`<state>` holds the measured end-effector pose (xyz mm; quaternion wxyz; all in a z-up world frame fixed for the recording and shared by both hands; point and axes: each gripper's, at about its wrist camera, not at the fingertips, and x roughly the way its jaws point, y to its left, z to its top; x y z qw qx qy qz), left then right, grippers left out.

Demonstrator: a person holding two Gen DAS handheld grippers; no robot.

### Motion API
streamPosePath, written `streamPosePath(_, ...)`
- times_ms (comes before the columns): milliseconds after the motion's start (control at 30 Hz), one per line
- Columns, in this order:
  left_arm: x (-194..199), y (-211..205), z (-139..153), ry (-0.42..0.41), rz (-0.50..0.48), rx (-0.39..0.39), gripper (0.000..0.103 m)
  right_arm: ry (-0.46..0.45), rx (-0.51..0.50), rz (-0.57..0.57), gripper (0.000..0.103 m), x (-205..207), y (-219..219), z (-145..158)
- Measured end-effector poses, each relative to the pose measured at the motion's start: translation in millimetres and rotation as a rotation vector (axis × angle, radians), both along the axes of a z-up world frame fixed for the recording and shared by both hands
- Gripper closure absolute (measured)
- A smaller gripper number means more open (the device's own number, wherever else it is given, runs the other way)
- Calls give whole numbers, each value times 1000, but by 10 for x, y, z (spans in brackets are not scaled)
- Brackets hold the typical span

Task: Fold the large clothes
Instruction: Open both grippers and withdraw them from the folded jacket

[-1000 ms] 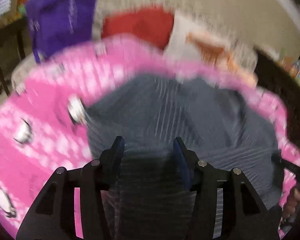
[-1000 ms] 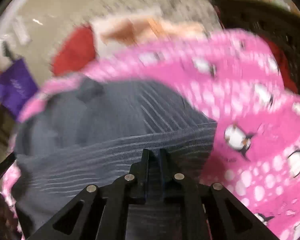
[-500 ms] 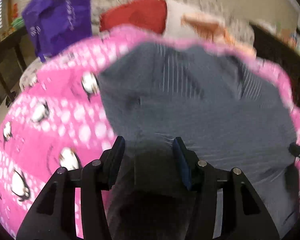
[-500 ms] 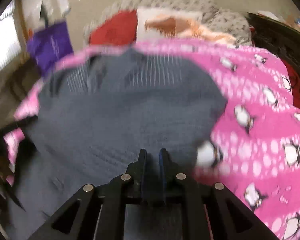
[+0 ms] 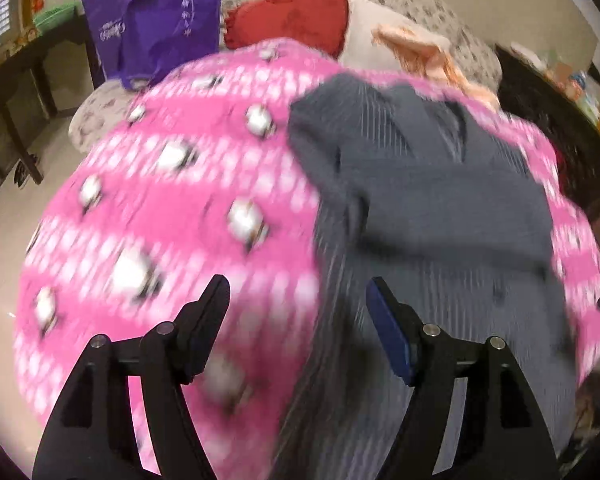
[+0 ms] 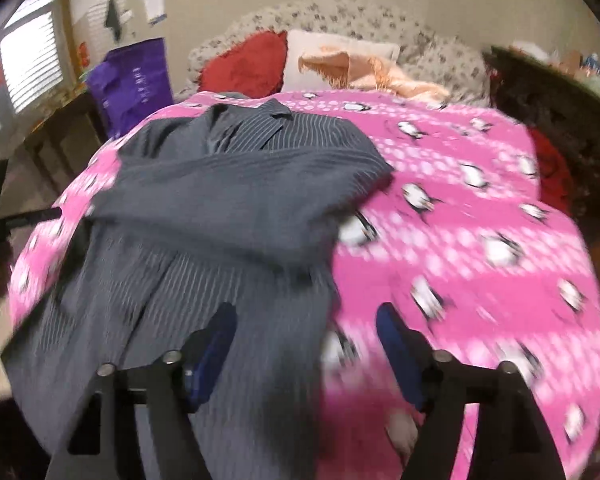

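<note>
I have the grey pinstriped jacket (image 6: 228, 184) lying on the bed, on the pink penguin blanket (image 6: 480, 208), toward the bed's left side as the right wrist view shows it. Its collar points to the head of the bed, where the red pillow (image 6: 244, 66) sits; its hem runs to the foot edge nearest me. The long axis therefore runs head to foot. 1 sleeve appears folded across the chest, though blur leaves me unsure of the exact lay.

My right gripper (image 6: 306, 336) has its fingers spread and opening, with the jacket's lower right edge below the gap and nothing pinched. My left gripper (image 5: 298, 306) is likewise spread and opening, empty, straddling the jacket's left edge where grey meets pink.

Judgement: the jacket lies ahead of and below both sets of fingers, each hand near its own side edge, neither clearly nearer. The next fold probably brings the hem up toward the collar along that long axis, so both hands need the hem corners.
</note>
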<state>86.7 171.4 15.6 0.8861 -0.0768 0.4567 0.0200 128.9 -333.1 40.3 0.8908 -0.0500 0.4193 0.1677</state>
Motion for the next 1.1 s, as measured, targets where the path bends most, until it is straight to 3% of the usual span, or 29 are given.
streamPosePath(67, -325, -28, -93, 22, -15, 23, 32, -2, -28, 2, 18, -428, -146, -3)
streamPosePath(200, -943, -208, -314, 75, -96, 40, 32, 51, -15, -22, 17, -1004, -365, -198)
streamPosePath(367, -1378, -268, -580, 124, -155, 94, 32, 114, 47, -41, 17, -1406, -516, -508)
streamPosePath(433, -1479, -203, -690, 151, -142, 62, 32, 135, 106, -26, 17, -1516, -577, -604)
streamPosePath(567, -1445, -125, -661, 126, -114, 12, 32, 123, 150, -23, 17, -1546, -597, -623)
streamPosePath(700, -1160, -86, -649, 115, -109, -22, 32, 103, 192, -3, 17, -1328, -535, -553)
streamPosePath(767, -1034, -64, -669, 128, -81, 9, 32, 111, 204, -6, 17, -1185, -489, -578)
streamPosePath(867, -955, -150, -599, 133, 6, 107, 32, 115, 106, -51, 17, -1029, -324, -572)
streamPosePath(933, -996, -325, -449, 118, 116, 198, 32, 59, 9, -83, 17, -1025, -178, -483)
streamPosePath(1000, -1036, -473, -340, 101, 169, 207, 32, 17, -122, -148, 17, -1026, 20, -412)
streamPosePath(1100, -1120, -764, -234, 68, 171, 198, 32, 25, -156, -261, 17, -1009, 236, -357)
